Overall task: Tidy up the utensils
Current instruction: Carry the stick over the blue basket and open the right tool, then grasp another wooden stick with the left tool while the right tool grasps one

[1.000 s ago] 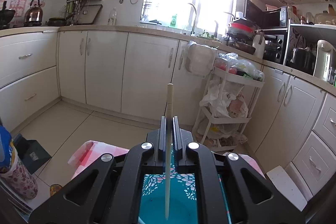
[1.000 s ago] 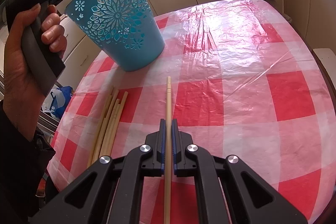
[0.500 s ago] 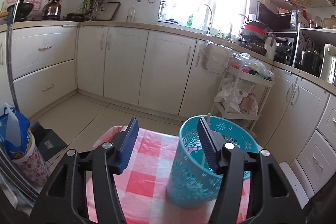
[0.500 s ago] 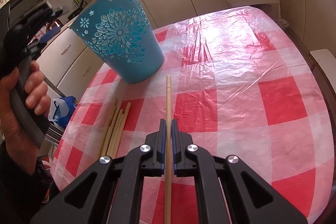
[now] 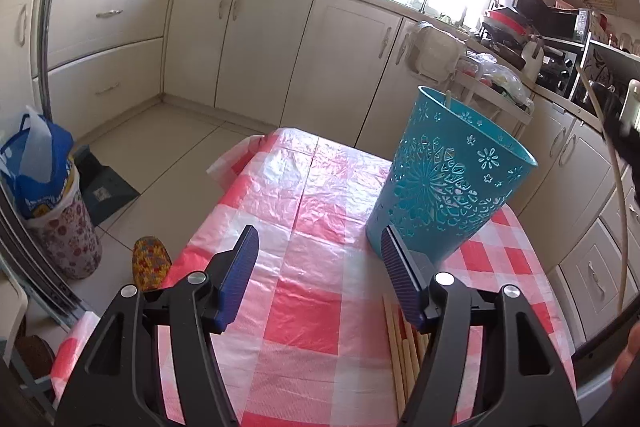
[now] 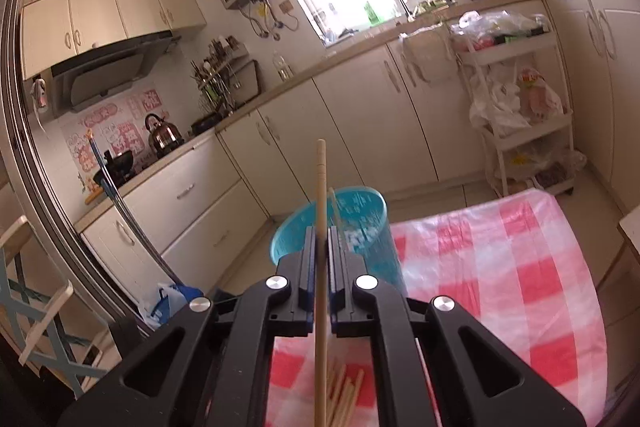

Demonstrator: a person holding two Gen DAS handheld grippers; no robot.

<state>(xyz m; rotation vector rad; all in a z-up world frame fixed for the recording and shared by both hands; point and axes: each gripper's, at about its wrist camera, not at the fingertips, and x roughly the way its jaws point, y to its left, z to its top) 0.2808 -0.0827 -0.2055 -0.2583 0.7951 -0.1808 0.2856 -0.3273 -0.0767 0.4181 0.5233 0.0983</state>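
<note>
**Chopstick gripped in right claw above the cup**

Chopstick (image 6: 320, 227) is sticking up, pinched in our right claw (image 6: 319, 247), just above the teal cup (image 5: 444, 183). We are holding the left claw (image 5: 316, 267) wide and empty over the checkered counter (image 5: 304, 315). Loose chopsticks (image 5: 400, 351) are lying beside the cup.

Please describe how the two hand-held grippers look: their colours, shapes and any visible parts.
Both the left hand-held gripper and the right hand-held gripper have glossy black, angular plastic bodies with triangular cut-outs, round silver screw heads, and flat blue ribbed pads. No cables show.
</note>
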